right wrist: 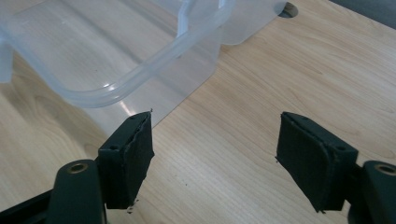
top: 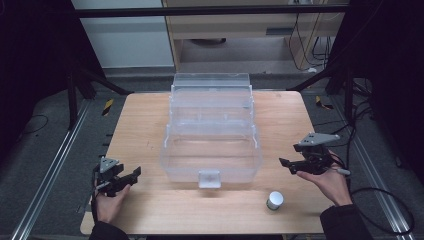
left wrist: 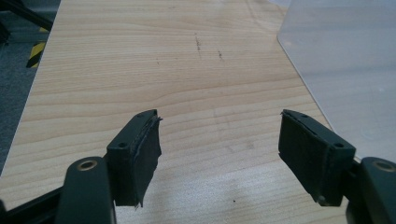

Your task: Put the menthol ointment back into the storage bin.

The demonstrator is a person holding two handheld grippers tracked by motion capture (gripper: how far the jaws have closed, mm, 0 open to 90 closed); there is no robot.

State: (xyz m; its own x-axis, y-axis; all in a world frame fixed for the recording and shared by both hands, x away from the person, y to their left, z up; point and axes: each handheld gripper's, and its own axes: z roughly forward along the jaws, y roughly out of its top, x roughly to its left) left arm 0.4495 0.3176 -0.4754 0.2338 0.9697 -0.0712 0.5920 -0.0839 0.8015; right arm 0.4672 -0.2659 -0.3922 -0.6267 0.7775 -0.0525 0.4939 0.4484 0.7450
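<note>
Both tools, left (top: 131, 176) and right (top: 290, 165), sit with jaws apart and empty, flanking the clear plastic box (top: 210, 150); small white jar (top: 274, 200) sits near the right one on the bench (top: 140, 130).

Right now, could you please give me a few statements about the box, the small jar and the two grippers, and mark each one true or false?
1. The clear plastic box stands open at the middle of the table. True.
2. The small white-capped jar lies inside the box. False: it stands on the table in front of the box, toward the right.
3. The right gripper holds the jar. False: its jaws are open with nothing between them.
4. The left gripper is open over bare wood. True.
</note>
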